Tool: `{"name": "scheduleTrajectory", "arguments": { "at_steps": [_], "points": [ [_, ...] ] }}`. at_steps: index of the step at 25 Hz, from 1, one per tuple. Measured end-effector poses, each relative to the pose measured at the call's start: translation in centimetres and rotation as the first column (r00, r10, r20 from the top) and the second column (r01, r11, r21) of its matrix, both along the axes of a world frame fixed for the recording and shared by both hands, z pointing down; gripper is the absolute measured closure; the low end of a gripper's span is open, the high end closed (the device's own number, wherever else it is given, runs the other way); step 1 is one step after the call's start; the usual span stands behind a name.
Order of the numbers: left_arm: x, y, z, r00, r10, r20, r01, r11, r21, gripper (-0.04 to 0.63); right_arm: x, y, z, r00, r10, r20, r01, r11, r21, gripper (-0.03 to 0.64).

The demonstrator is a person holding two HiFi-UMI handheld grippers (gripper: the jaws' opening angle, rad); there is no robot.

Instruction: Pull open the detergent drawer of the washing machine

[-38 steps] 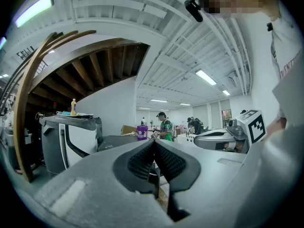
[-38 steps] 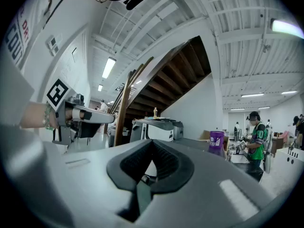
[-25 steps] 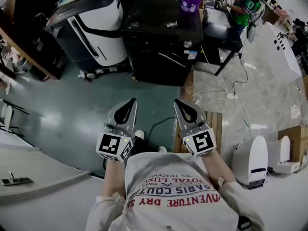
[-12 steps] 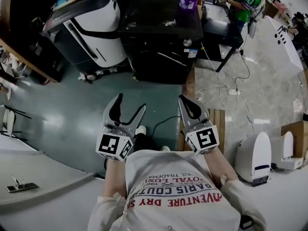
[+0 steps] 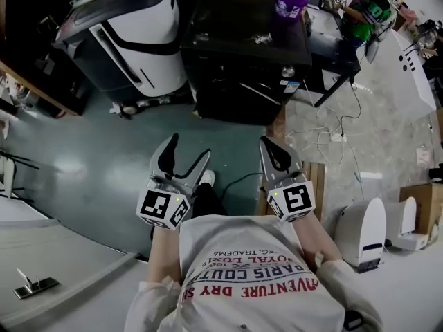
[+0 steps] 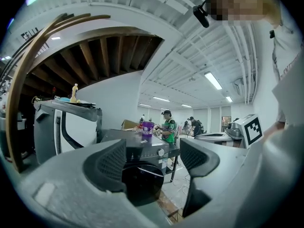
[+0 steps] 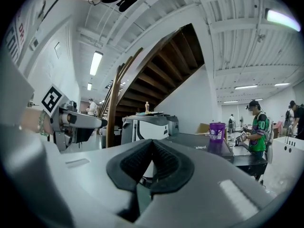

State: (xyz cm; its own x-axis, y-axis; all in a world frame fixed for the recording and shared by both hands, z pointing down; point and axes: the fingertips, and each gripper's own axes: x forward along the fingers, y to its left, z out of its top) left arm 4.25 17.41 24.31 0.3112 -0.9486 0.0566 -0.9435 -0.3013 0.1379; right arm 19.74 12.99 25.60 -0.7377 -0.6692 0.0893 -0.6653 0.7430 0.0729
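**A:** Where's the washing machine [image 5: 242, 54]?

**B:** Ahead across the green floor [image 5: 104, 151], well apart from the left gripper [image 5: 188, 149] and the right gripper [image 5: 271, 146], a purple cup [image 5: 291, 0] on top (drawer too small to pick out).

**A:** And the jaws?

**B:** Left ones have just been opening, now spread with nothing between. Right ones are clenched together, empty.

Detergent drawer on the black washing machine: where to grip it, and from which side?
Probably its front lip, left of the knob along the top front of the washing machine, coming level from the front, since it slides outward. Its outline is too dark to see.
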Motion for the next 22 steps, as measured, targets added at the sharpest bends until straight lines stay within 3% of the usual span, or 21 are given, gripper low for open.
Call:
{"name": "scheduleTrajectory", "arguments": {
  "at_steps": [12,18,22],
  "points": [
    [-12.2,-14.4,2.9,0.988,0.151,-0.037,-0.152,0.987,-0.049,0.249,-11.9,-12.9,1.6,0.991,0.122,-0.061,-0.123,0.992,-0.018,0.615],
    [-14.3,-19.6,5.5,0.961,0.269,-0.057,-0.274,0.954,-0.118,0.249,-15.1,-17.4,2.9,0.977,0.199,-0.083,-0.203,0.978,-0.049,0.615],
    [-14.8,-22.5,8.2,0.951,0.271,-0.148,-0.294,0.942,-0.164,0.249,-15.7,-19.6,4.6,0.97,0.213,-0.115,-0.222,0.972,-0.074,0.615]
  ]
}}
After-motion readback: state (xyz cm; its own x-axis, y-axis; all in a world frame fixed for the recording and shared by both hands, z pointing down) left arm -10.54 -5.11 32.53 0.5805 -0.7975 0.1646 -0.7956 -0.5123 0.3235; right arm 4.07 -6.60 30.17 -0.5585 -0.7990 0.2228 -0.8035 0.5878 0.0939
